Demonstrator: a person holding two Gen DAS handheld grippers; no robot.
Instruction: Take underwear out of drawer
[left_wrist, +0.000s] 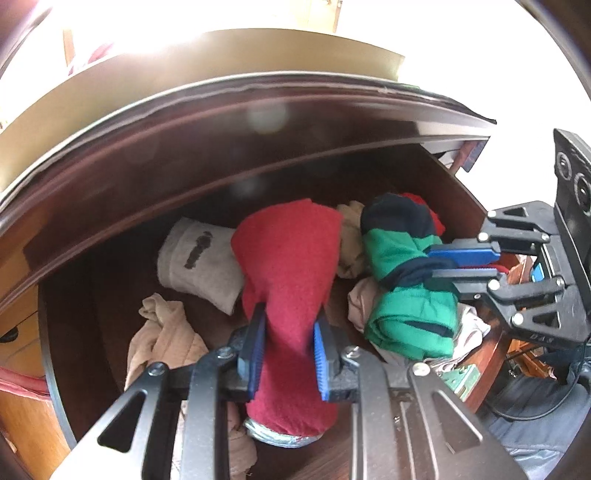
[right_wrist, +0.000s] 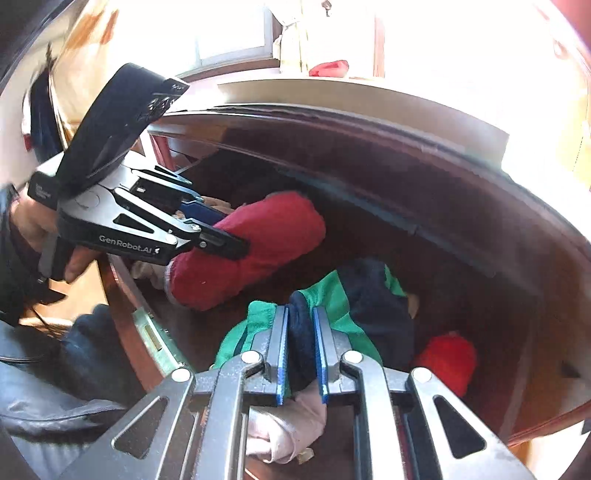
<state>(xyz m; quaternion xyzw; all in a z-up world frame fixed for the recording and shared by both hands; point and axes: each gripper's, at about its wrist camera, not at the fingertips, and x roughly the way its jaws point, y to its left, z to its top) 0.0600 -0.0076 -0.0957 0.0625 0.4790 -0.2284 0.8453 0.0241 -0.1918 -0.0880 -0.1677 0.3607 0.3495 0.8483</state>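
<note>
1. A rolled red garment (left_wrist: 288, 266) is clamped between the blue pads of the left tool (left_wrist: 289, 341), the roll standing up over the open dark-wood drawer (left_wrist: 454, 184); its lower end, with a pale band, is seen below the pads.
2. In the right wrist view the same red roll (right_wrist: 258, 251) is seen gripped by the left tool (right_wrist: 218, 225), which is held by a hand (right_wrist: 29, 225) at the left of the scene.
3. The right tool (right_wrist: 301, 354) is closed on a dark navy fold of a green-and-navy garment (right_wrist: 347, 306), the cloth pinched tight between its narrow pads.
4. From the left wrist view, the right tool (left_wrist: 443, 264) is seen reaching in from the right, its pads shut on the navy edge of the green garment (left_wrist: 402, 295).
5. A grey sock with a dark logo (left_wrist: 199, 264) is seen lying at the far left of the drawer, just beside the red roll.
6. Crumpled beige cloth (left_wrist: 166, 339) is seen at the near left of the drawer.
7. A bright red item (right_wrist: 447, 360) is seen at the right of the drawer, beside the green garment.
8. Pale pink cloth (right_wrist: 284, 424) is seen under the right tool.
</note>
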